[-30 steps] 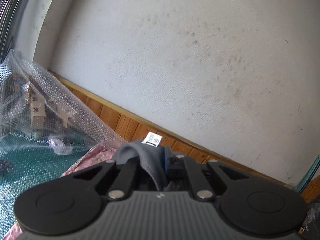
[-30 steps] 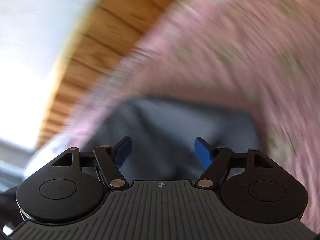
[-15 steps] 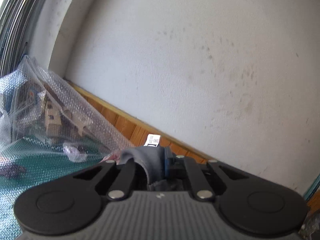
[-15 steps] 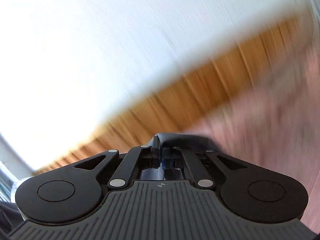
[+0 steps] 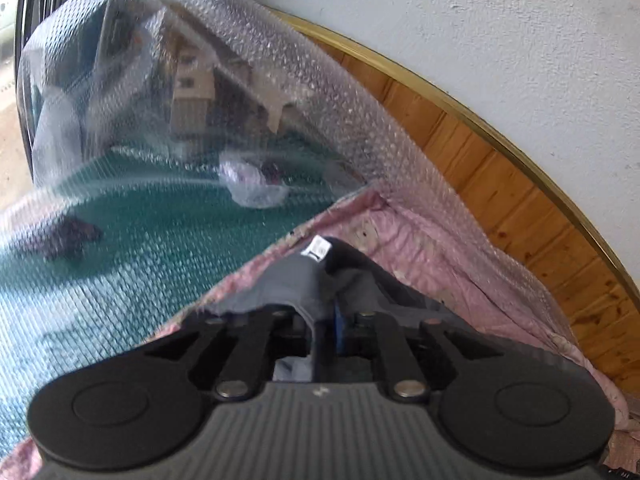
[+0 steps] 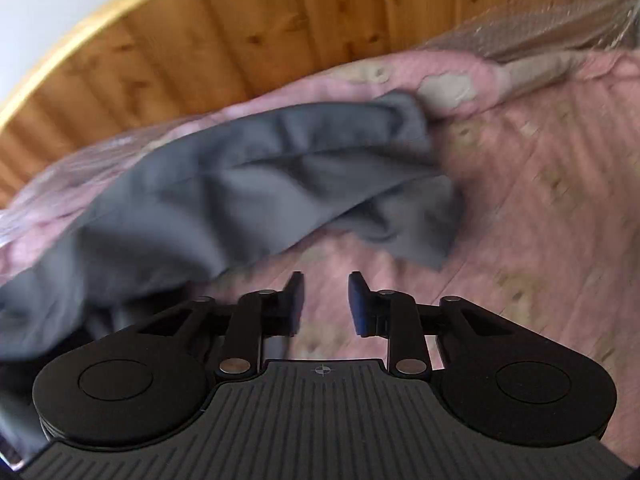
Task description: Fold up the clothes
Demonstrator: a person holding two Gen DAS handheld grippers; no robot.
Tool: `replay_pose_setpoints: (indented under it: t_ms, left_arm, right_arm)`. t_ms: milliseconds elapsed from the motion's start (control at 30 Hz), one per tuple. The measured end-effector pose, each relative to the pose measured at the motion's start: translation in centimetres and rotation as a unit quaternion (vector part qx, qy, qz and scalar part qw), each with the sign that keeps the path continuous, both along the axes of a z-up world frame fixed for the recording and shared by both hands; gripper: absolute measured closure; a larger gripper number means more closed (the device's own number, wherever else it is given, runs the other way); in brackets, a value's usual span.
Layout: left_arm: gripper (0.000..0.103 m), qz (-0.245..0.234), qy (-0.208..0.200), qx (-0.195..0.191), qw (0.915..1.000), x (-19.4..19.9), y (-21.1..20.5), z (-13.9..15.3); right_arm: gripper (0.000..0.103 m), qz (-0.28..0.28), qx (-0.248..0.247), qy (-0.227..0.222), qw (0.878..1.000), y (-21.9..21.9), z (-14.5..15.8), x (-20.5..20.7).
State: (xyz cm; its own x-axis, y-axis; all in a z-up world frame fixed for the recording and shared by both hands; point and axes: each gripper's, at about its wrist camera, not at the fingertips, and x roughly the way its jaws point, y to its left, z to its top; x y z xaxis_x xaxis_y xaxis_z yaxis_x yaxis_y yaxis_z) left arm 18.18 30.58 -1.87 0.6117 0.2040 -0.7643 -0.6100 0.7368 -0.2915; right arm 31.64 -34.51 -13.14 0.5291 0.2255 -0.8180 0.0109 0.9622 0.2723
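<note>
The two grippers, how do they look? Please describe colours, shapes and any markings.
Both look alike. The left gripper and the right gripper have a dark grey ribbed body, two round black lobes with circular recesses, black linkage arms with silver pivot pins, and blue finger pads. A small compass-like mark sits at the centre of the body. No cables or sleeves show.

Bed, pink patterned bedspread [image 6: 520, 168]: grey garment [image 6: 248, 184] lies crumpled near the wood-panelled edge; bubble wrap [image 5: 120, 264] overlaps one corner.
</note>
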Motion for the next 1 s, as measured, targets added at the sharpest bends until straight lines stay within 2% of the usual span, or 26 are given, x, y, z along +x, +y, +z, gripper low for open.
replay_pose_setpoints:
  t_ms: [33, 100, 133, 267, 333, 433, 533, 633, 667, 700, 733, 767, 800, 900, 1000]
  left_arm:
    - [0.076, 0.001, -0.009, 0.004, 1.0, -1.7, -0.7, -0.5]
    - [0.05, 0.004, -0.013, 0.023, 0.9997, -5.0, -1.8, -1.3]
    - [0.045, 0.001, 0.0, 0.028, 0.9996, -6.1, -2.2, -2.1]
    - [0.042, -0.026, 0.062, 0.043, 0.9968, -9.2, -3.8, -5.5]
    - [0.041, -0.04, 0.074, 0.046, 0.9954, -9.7, -4.5, -7.1]
    - [0.034, -0.036, 0.069, 0.043, 0.9961, -9.3, -5.1, -9.0]
    - [0.033, -0.031, 0.057, 0.038, 0.9972, -8.3, -5.2, -10.9]
    - [0.033, -0.043, 0.042, 0.033, 0.9977, -7.5, -4.9, -10.8]
    - [0.033, -0.048, 0.037, 0.031, 0.9977, -7.3, -4.7, -10.7]
    - [0.039, -0.052, 0.032, 0.03, 0.9977, -7.0, -4.6, -10.7]
    - [0.054, -0.056, 0.027, 0.028, 0.9977, -6.8, -4.5, -10.6]
    - [0.084, -0.061, 0.022, 0.026, 0.9976, -6.5, -4.3, -10.6]
    - [0.094, -0.065, 0.017, 0.024, 0.9975, -6.3, -4.2, -10.5]
    - [0.098, -0.078, 0.001, 0.019, 0.9968, -5.6, -3.8, -10.4]
    - [0.098, -0.075, -0.059, 0.003, 0.9954, -8.9, -1.5, -5.7]
  right_arm:
    - [0.046, 0.008, 0.012, -0.005, 1.0, 0.0, -0.4, -2.1]
    - [0.044, 0.031, 0.019, 0.006, 0.999, -0.5, -1.5, -5.5]
    - [0.044, 0.042, 0.017, 0.019, 0.999, -0.4, -2.4, -6.9]
    - [0.044, 0.052, 0.022, 0.058, 0.997, 0.3, -6.7, -10.6]
    - [0.041, 0.052, 0.017, 0.048, 0.997, 1.2, -7.4, -11.8]
    - [0.036, 0.063, -0.006, 0.019, 0.998, 2.9, -7.8, -12.7]
    - [0.038, 0.09, 0.018, 0.015, 0.996, 4.4, -7.3, -13.1]
    - [0.048, 0.1, -0.041, 0.002, 0.994, 7.0, -7.5, -13.3]
    - [0.065, 0.091, -0.054, -0.001, 0.994, 7.5, -7.5, -13.3]
    - [0.093, 0.078, -0.053, 0.001, 0.996, 7.6, -7.4, -13.2]
    - [0.093, 0.066, -0.049, 0.005, 0.997, 7.7, -7.1, -13.0]
    - [0.096, 0.055, -0.043, -0.004, 0.998, 7.6, -6.5, -13.1]
    - [0.099, 0.05, -0.042, -0.021, 0.998, 7.4, -5.6, -13.2]
    - [0.101, 0.002, -0.034, -0.086, 0.996, 4.6, 0.0, -14.1]
    - [0.101, -0.082, -0.037, -0.152, 0.984, -1.4, 6.7, -15.3]
